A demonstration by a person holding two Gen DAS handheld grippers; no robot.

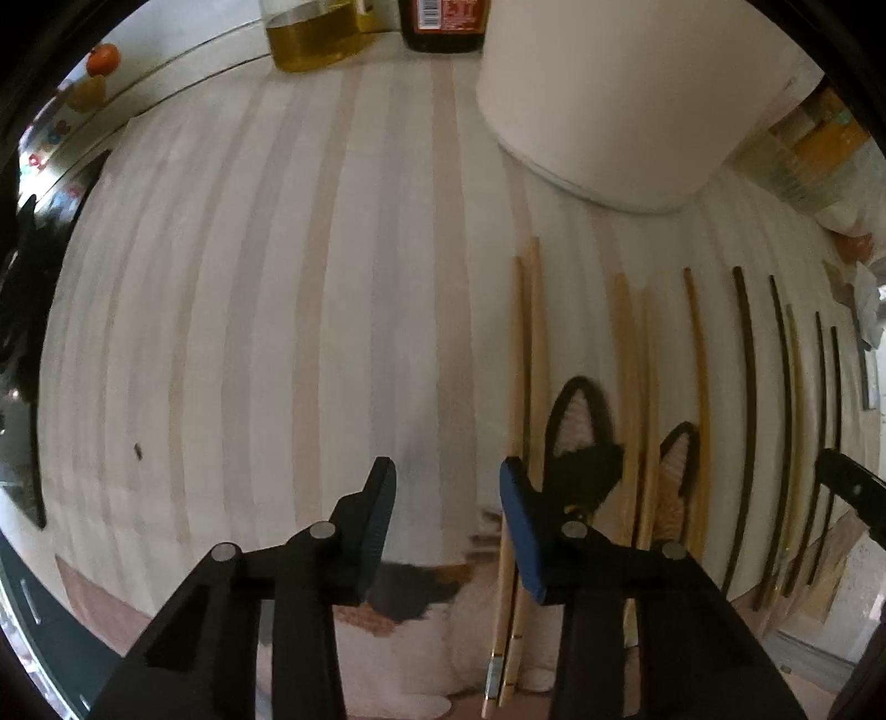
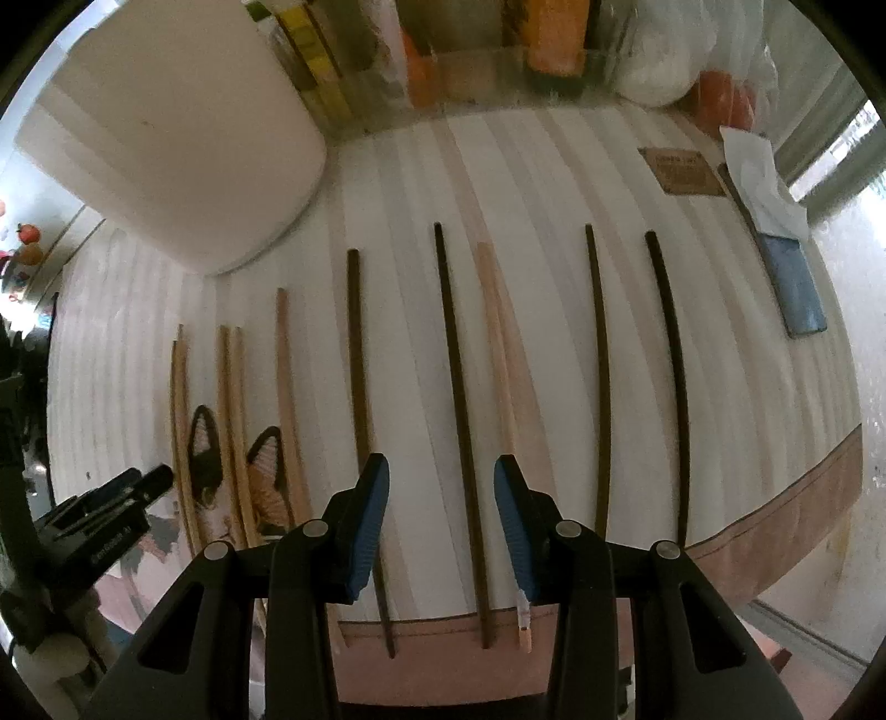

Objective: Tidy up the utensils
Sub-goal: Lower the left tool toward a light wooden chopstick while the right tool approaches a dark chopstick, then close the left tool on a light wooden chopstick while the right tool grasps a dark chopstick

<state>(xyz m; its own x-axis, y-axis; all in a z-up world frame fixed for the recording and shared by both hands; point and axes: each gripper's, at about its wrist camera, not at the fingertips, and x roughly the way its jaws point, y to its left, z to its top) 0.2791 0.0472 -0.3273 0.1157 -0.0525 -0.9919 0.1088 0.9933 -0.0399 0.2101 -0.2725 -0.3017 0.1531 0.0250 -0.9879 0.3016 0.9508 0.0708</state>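
Observation:
Several chopsticks lie side by side on a striped placemat [image 2: 554, 183]. In the right wrist view, light wooden chopsticks [image 2: 230, 399] lie at the left, dark chopsticks [image 2: 454, 360] run through the middle and right, and one pale chopstick [image 2: 501, 354] lies among them. My right gripper [image 2: 441, 515] is open and empty, hovering over a dark chopstick near the mat's front edge. In the left wrist view, a light wooden pair [image 1: 526, 354] lies just right of my left gripper [image 1: 447, 515], which is open and empty above the mat. Dark chopsticks [image 1: 747, 387] lie further right.
A large white pot [image 2: 166, 144] stands at the back of the mat; it also shows in the left wrist view [image 1: 620, 99]. An oil bottle [image 1: 315, 33] and a dark bottle [image 1: 443, 25] stand behind. A blue cloth [image 2: 797, 288] and a tissue [image 2: 758, 177] lie at the right.

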